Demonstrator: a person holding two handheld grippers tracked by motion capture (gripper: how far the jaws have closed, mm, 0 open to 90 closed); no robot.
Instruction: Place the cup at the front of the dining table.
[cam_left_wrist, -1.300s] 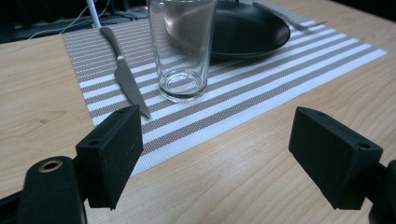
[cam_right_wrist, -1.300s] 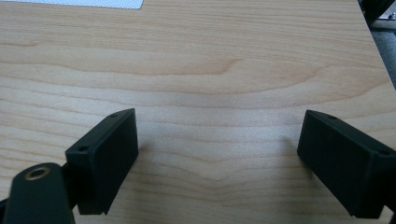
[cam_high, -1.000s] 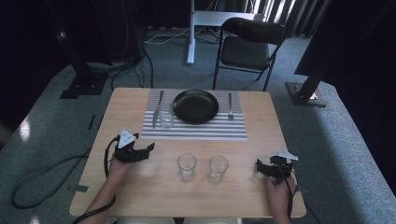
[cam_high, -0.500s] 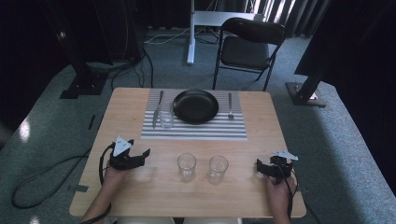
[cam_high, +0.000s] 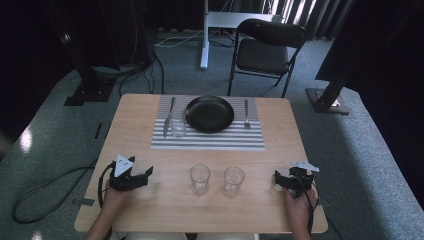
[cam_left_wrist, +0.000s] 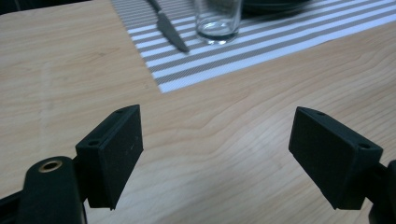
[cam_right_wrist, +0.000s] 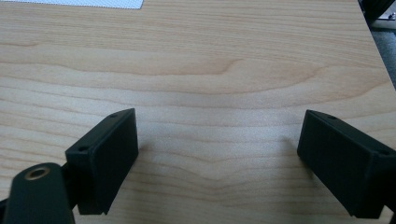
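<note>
Standing on grey carpet (cam_high: 360, 165): wooden table (cam_high: 150, 210).

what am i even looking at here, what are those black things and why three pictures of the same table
A person sits at a wooden table, holding a hand-operated pair of tongs in each hand. The high view looks down from above: the left tongs are at its left, the right tongs at its right. The other two pictures come from small cameras riding on each tool, looking along its two black jaws.

On the table lies a striped placemat with a black plate, a knife to the plate's left, a fork to its right, and a glass by the knife. Two more empty glasses, one left and one right, stand on bare wood nearer the person.

Both tongs are open and hold nothing.
</note>
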